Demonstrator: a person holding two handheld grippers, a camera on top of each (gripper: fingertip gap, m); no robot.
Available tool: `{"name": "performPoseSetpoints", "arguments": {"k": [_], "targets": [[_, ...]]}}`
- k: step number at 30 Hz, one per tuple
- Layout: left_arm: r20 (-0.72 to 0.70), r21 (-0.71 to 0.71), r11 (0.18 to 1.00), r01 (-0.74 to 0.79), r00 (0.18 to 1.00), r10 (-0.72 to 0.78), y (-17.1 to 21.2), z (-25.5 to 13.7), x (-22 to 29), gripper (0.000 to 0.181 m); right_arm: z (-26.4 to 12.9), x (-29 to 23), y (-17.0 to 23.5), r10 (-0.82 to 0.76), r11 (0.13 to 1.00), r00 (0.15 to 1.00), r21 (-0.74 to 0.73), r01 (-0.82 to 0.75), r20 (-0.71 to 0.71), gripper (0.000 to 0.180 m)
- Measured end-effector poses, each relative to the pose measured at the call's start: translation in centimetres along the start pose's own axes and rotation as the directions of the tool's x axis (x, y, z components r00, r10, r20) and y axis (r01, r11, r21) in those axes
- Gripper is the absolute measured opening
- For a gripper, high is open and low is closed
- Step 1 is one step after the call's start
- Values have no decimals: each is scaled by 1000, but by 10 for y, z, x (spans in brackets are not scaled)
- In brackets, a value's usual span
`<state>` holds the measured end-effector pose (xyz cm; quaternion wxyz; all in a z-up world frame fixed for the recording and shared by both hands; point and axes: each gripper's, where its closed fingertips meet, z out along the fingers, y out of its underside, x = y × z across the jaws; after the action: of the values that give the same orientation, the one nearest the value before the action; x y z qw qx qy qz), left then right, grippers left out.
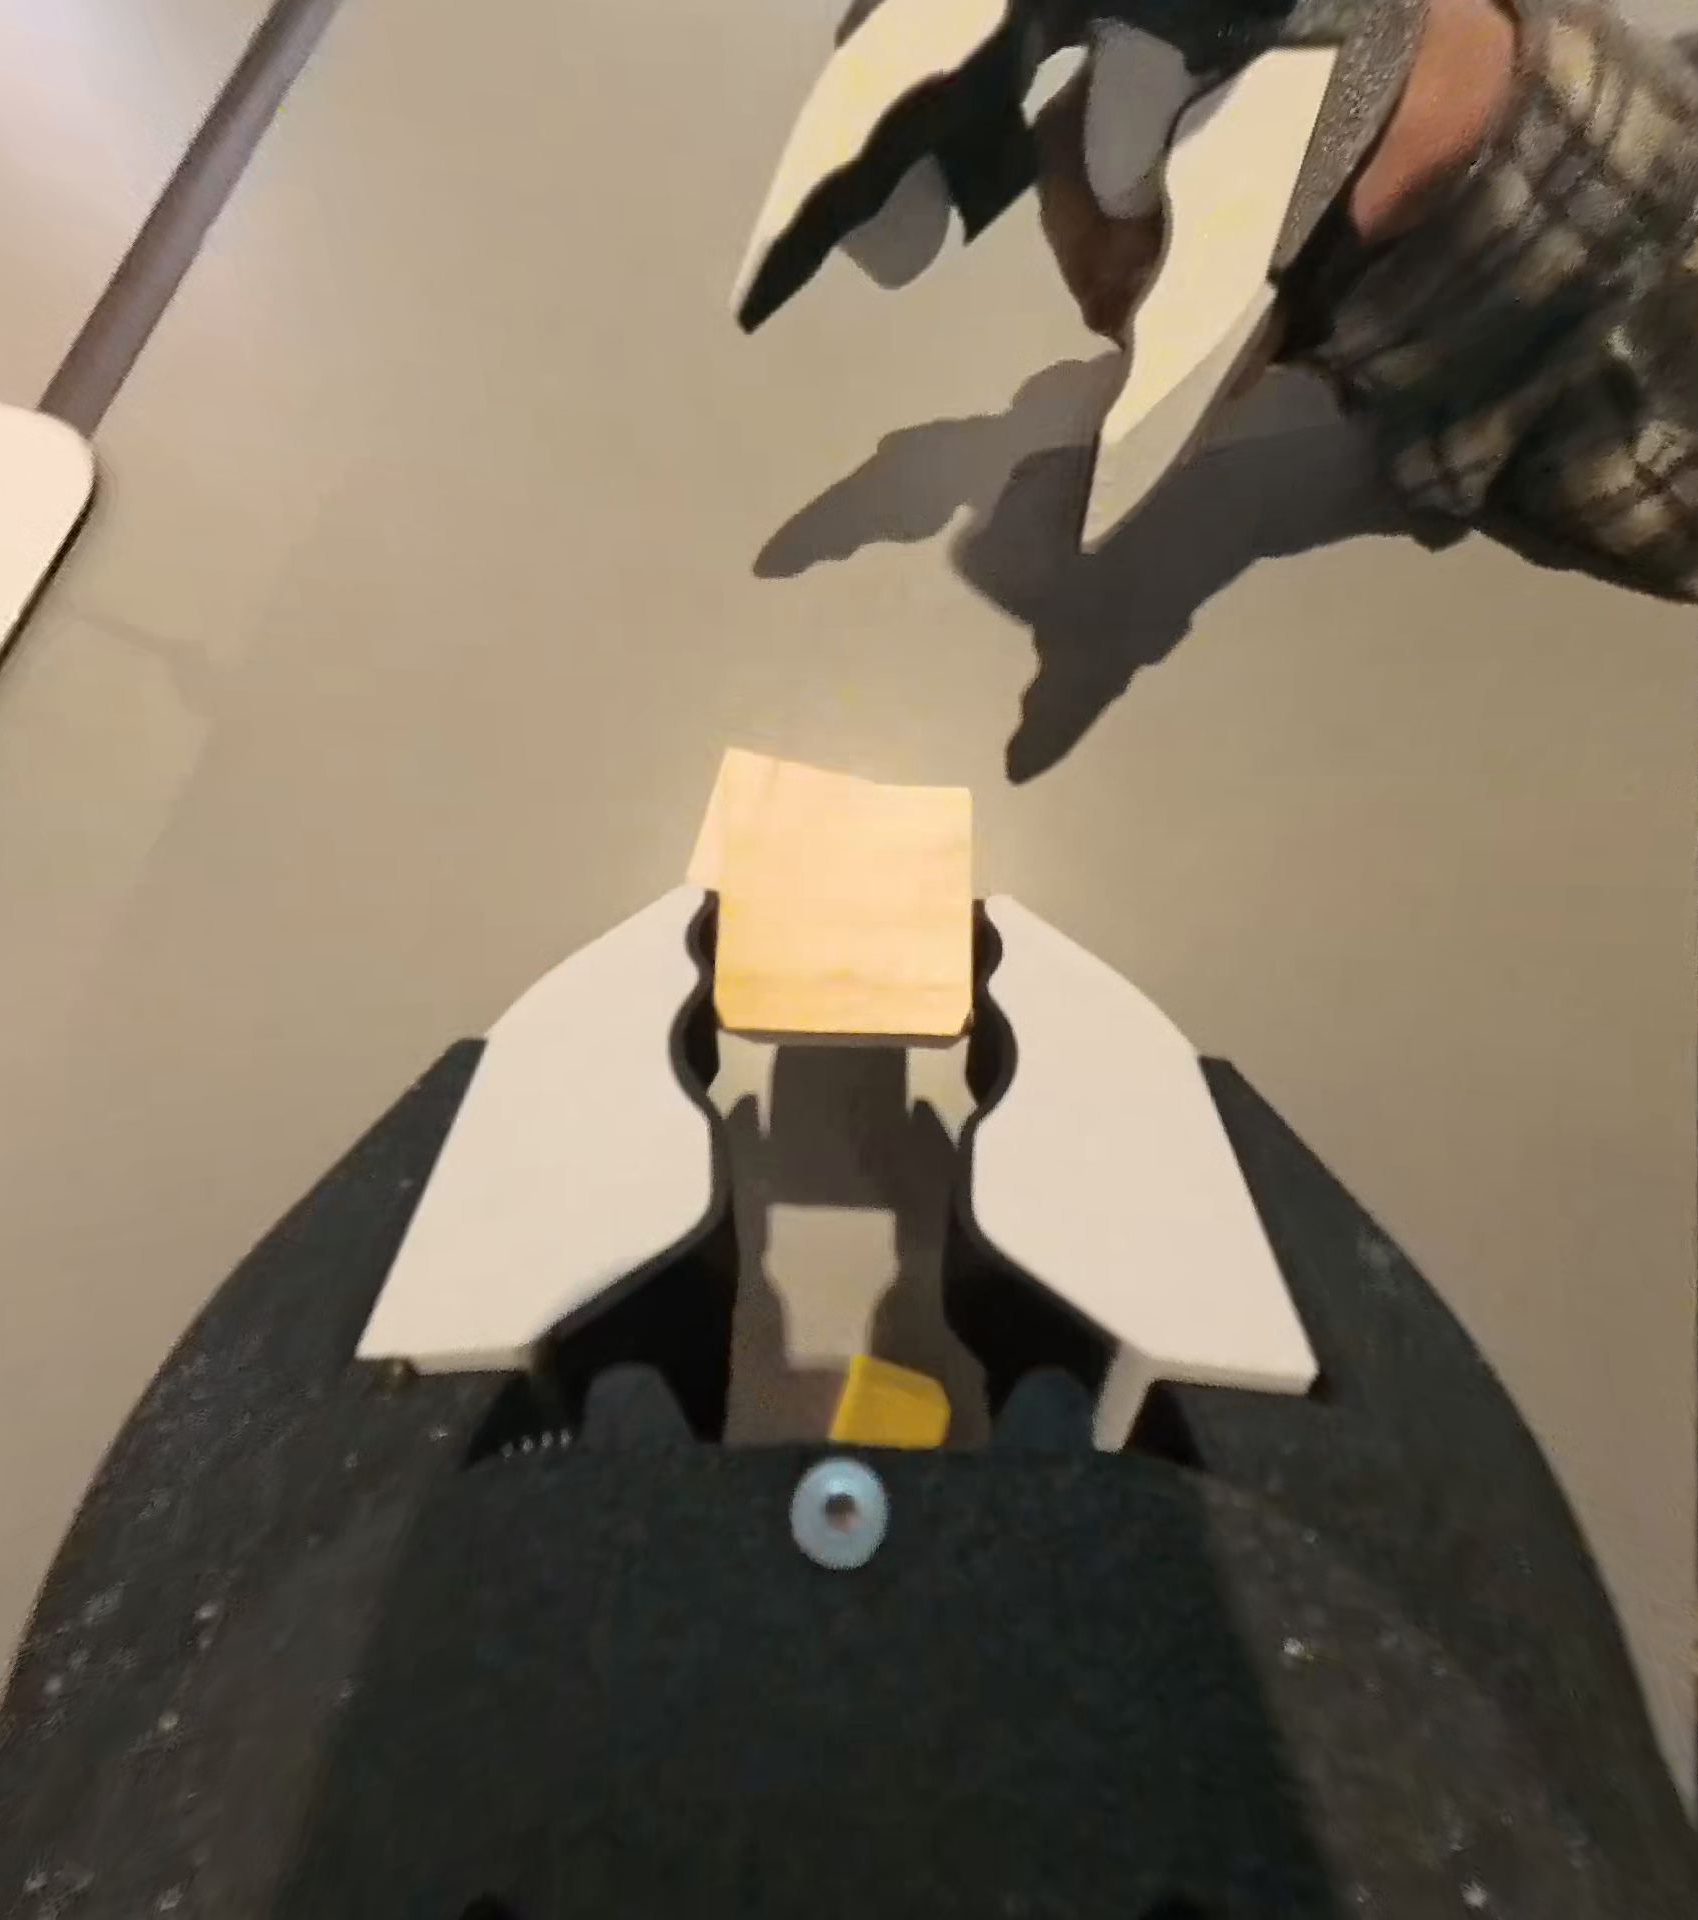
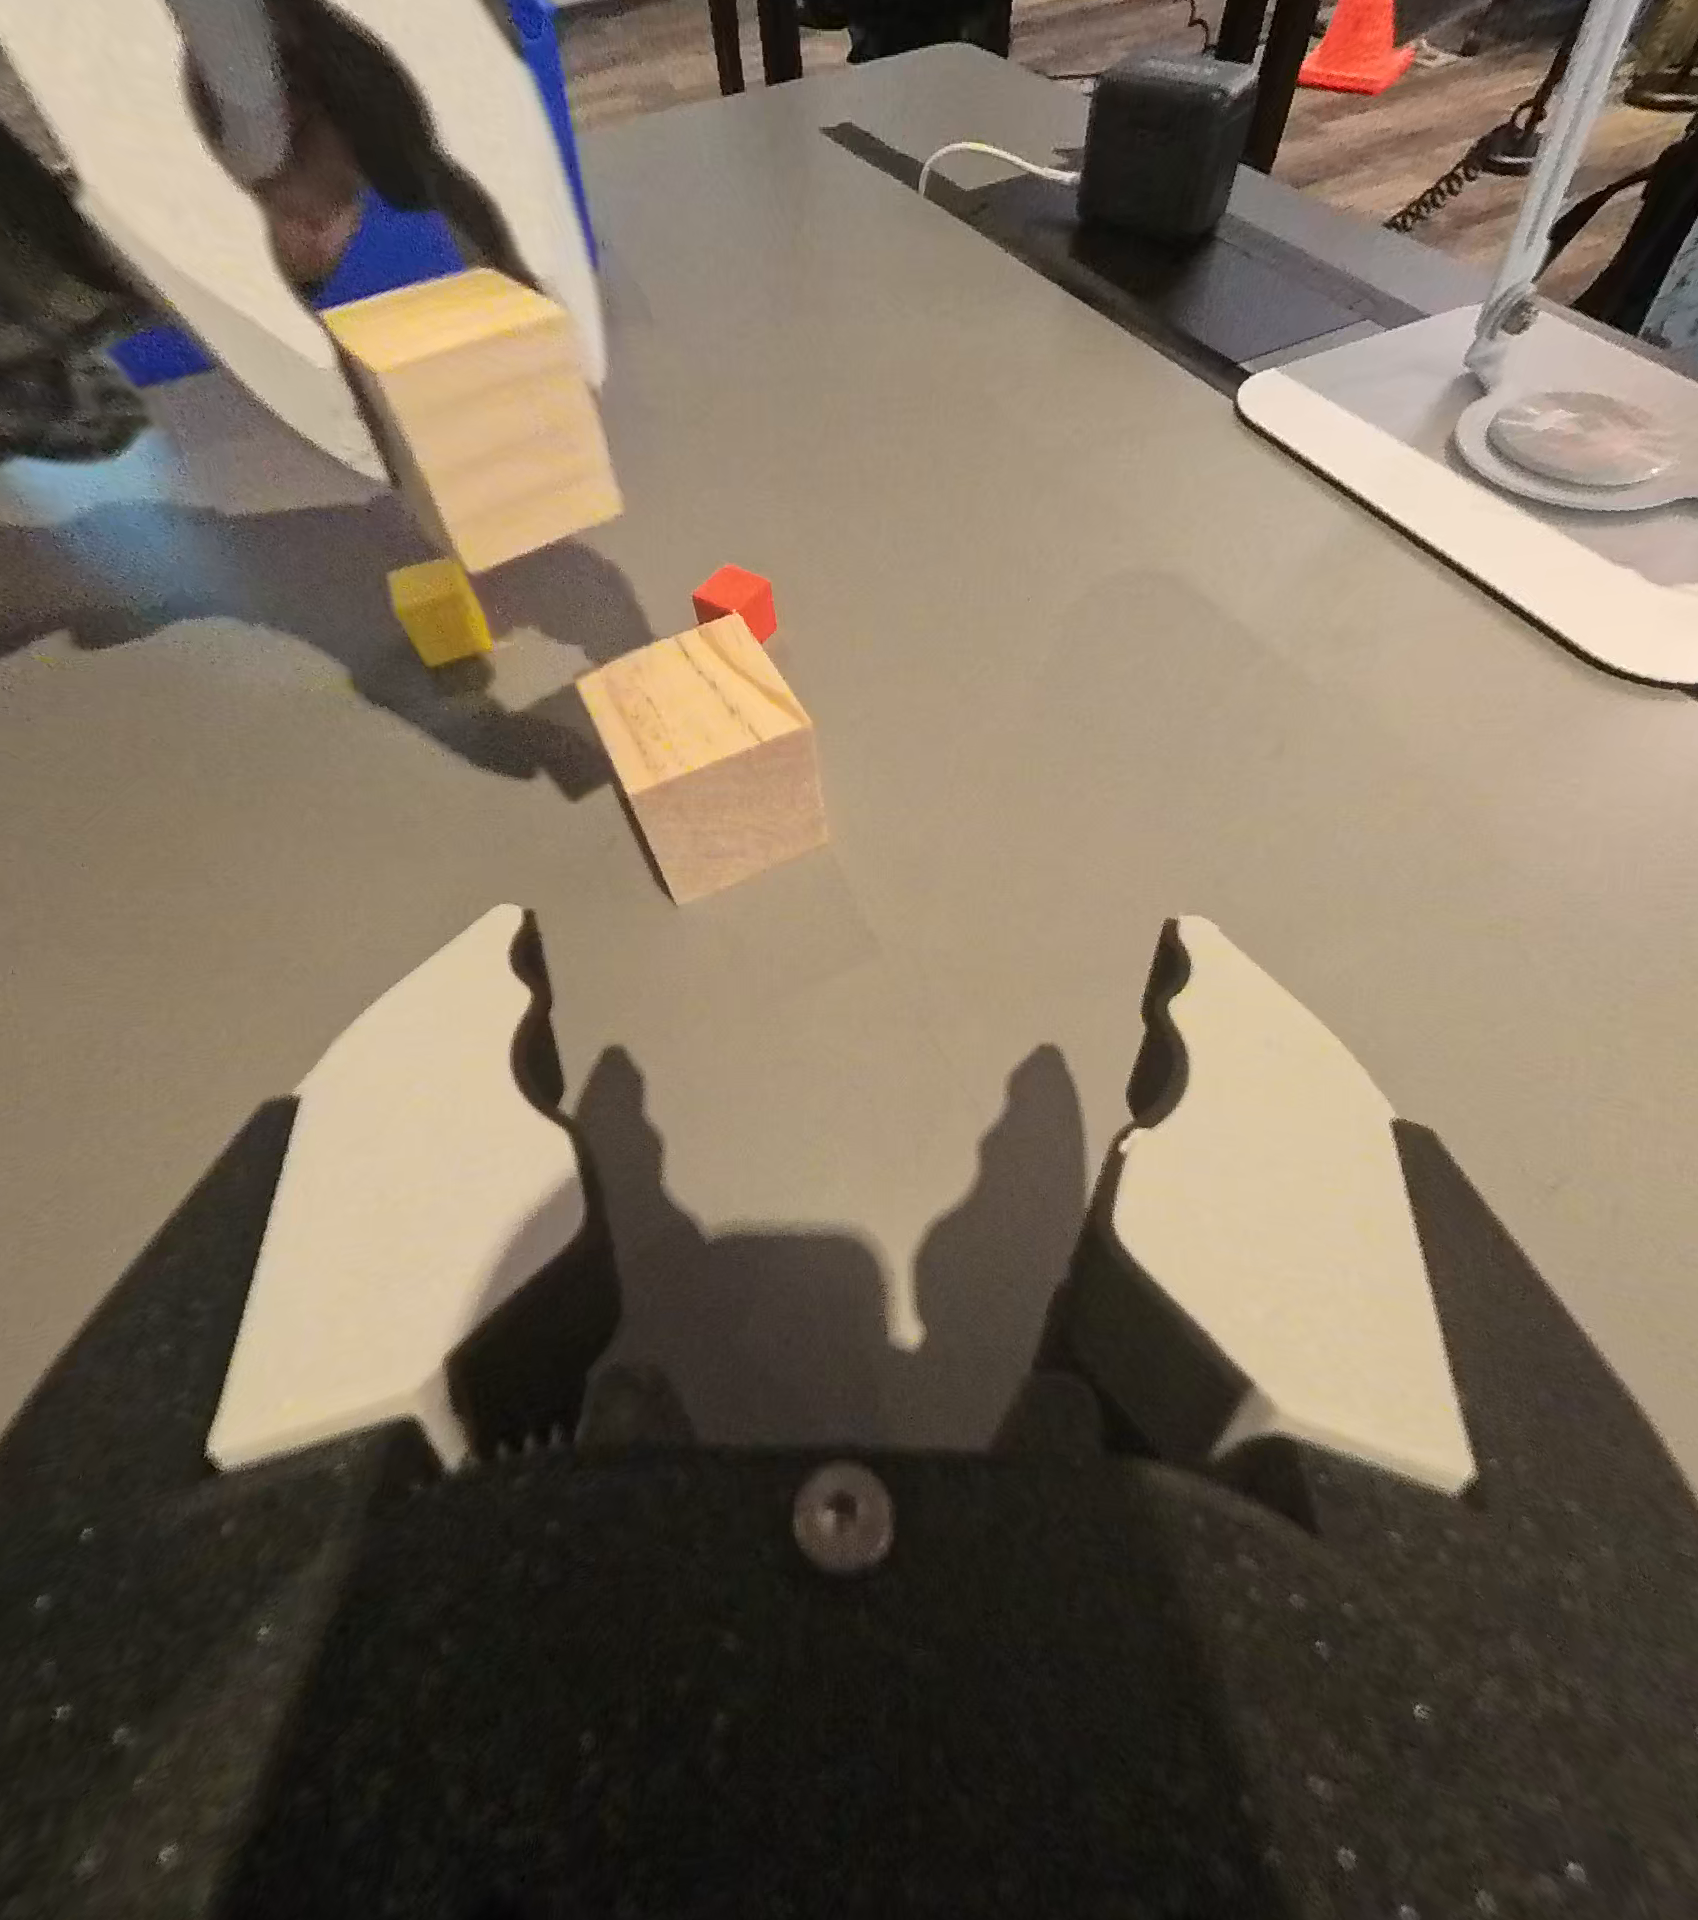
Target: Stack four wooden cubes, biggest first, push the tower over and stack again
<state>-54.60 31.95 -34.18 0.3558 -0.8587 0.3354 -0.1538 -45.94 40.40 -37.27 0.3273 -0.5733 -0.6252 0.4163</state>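
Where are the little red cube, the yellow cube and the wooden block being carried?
red cube [image 2: 734, 601]: right wrist view, its front face.
yellow cube [image 2: 440, 611]: right wrist view, its front face.
carried wooden block [image 2: 502, 426]: right wrist view, its front face.

On the worktop [image 2: 1032, 623] the second-largest cube [image 2: 705, 753] lies nearest the right gripper [image 2: 850, 935]. The smallest cube [image 2: 736, 597] touches its far side. The third cube [image 2: 440, 611] lies to their left. Above that one, the left gripper [image 1: 845, 914] holds the largest cube [image 2: 481, 416] off the worktop.

A lab-like workroom: grey table [image 2: 1032, 582] (charger [image 2: 1162, 145], lamp base [image 2: 1593, 447]), orange cone [image 2: 1356, 47].
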Motion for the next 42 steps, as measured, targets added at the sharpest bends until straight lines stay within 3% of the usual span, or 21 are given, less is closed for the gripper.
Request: {"name": "performPoseSetpoints", "arguments": {"k": [2,13,42], "targets": [[-69,-8,998,-69,995,68,-3,10,-4,45,-1,0,0,4,1000,1000,7,-4,7,108],[-152,3,980,-201,968,199,1,41,-12,45,-4,4,-1,25,999,1000,23,-26,16,107],[-107,-48,981,-187,978,181,7,53,-16,45,-2,0,-1,34,999,999,20,-35,35,106]]}}
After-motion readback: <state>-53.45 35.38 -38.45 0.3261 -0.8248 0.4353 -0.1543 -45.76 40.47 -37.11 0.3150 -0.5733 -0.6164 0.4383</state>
